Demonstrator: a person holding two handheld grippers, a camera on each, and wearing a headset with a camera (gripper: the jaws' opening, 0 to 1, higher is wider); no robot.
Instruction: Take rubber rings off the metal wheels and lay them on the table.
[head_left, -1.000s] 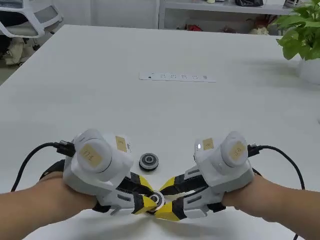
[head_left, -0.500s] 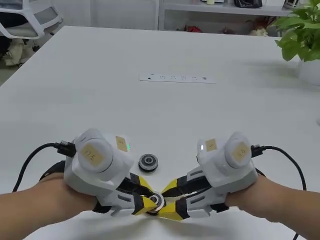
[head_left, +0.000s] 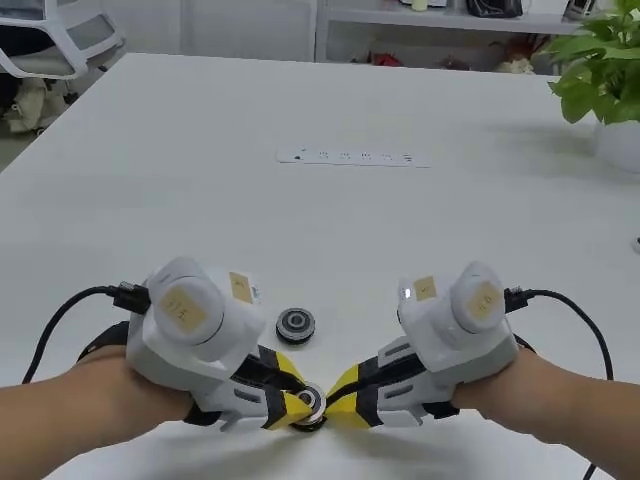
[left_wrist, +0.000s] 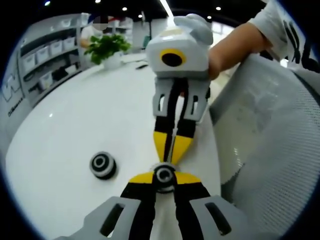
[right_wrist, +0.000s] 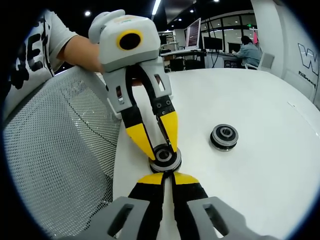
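Left gripper (head_left: 297, 397) is clamped on the wheel (head_left: 311, 401) by the table's (head_left: 300, 220) near edge. Right gripper (head_left: 332, 400) meets it from 3 o'clock, jaws pinched shut at the rim, can't tell if they've actually got the ring (right_wrist: 176, 159). Other wheel (head_left: 296, 324) sits at 12.

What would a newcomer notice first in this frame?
The two grippers meeting tip to tip at the near edge of the table: the left gripper clamps a small metal wheel, and the closed tips of the right gripper press at its rim. A second wheel lies free on the table just beyond them.
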